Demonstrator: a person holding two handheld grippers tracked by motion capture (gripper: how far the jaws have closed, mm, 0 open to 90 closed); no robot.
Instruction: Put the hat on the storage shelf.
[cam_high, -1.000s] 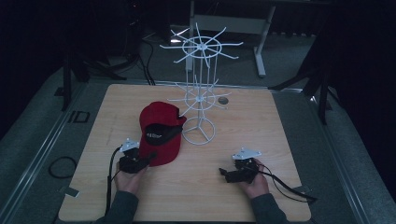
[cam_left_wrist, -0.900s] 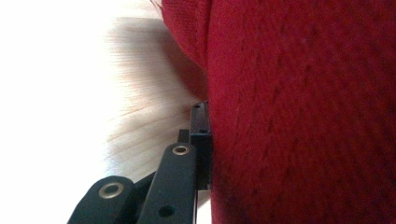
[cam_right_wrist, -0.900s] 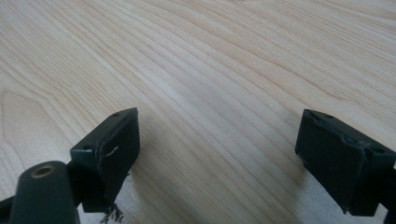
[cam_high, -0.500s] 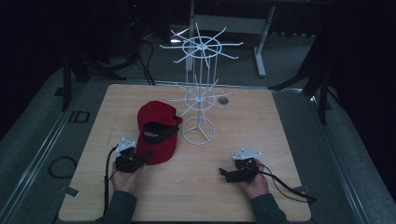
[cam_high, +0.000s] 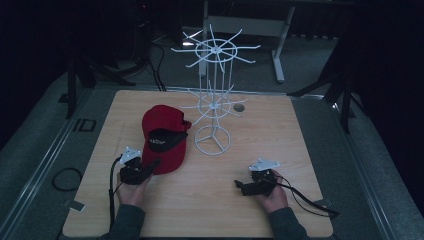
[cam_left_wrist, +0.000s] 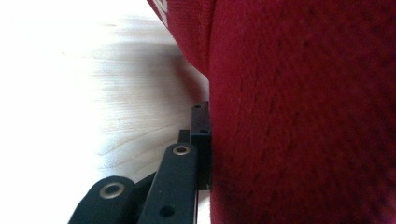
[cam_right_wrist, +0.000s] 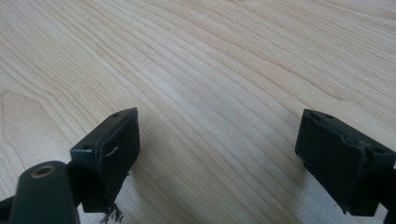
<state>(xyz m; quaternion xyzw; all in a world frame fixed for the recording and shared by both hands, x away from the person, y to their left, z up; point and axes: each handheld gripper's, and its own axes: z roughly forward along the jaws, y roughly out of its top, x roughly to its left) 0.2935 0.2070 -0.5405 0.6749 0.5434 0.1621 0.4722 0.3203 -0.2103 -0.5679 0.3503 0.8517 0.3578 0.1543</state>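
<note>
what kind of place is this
Probably a lab or recording workspace, not a shop: a wooden table on grey carpet, dark surroundings with stands and cables, and a white wire display rack beside a red cap.

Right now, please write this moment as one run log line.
left gripper: shut on red cap brim | right gripper: open, nothing between jaws, over table | wire rack: upright, bare, beside cap

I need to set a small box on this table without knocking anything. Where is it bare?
Bare wood lies right of the white wire rack, out to the table edge, and between the two hands along the near edge. The left half is crowded: the red cap sits beside the rack base, with the left gripper clamped on it.
</note>
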